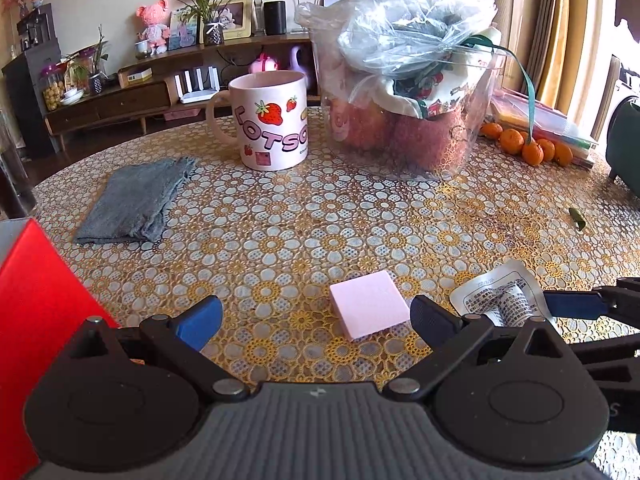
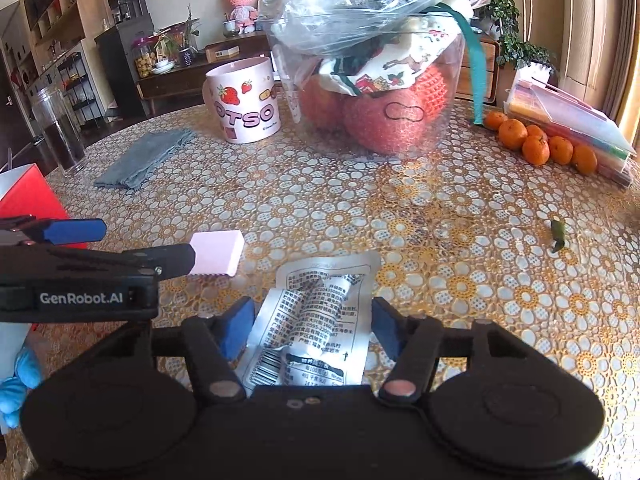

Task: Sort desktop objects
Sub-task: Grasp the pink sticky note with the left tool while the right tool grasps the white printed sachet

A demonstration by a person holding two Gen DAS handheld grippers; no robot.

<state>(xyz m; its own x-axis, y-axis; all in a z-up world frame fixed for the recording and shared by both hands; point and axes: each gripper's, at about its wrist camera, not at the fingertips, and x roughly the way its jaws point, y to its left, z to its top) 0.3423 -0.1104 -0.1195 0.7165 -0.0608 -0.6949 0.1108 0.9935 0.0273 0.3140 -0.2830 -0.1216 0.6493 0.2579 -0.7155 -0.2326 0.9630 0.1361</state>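
Note:
A pink sticky-note block (image 1: 368,304) lies flat on the flower-patterned tablecloth (image 1: 280,220). My left gripper (image 1: 316,318) stands open around it, the block closer to the right-hand finger and touching neither pad. Just to its right lies a crumpled silver packet (image 1: 500,300) with printed text. In the right wrist view this packet (image 2: 316,320) sits between the blue pads of my right gripper (image 2: 312,328), which stand close to its edges; I see no squeeze on it. The left gripper (image 2: 148,242) reaches in from the left there, one finger partly covering the pink block (image 2: 220,252).
Behind stand a strawberry mug (image 1: 272,120), a folded grey cloth (image 1: 136,200) and a clear tub of apples under a plastic bag (image 1: 404,92). Tangerines (image 1: 524,144) and stacked folders (image 2: 572,128) lie at the right. A red box (image 1: 36,320) is at the left, a green scrap (image 1: 577,218) farther right.

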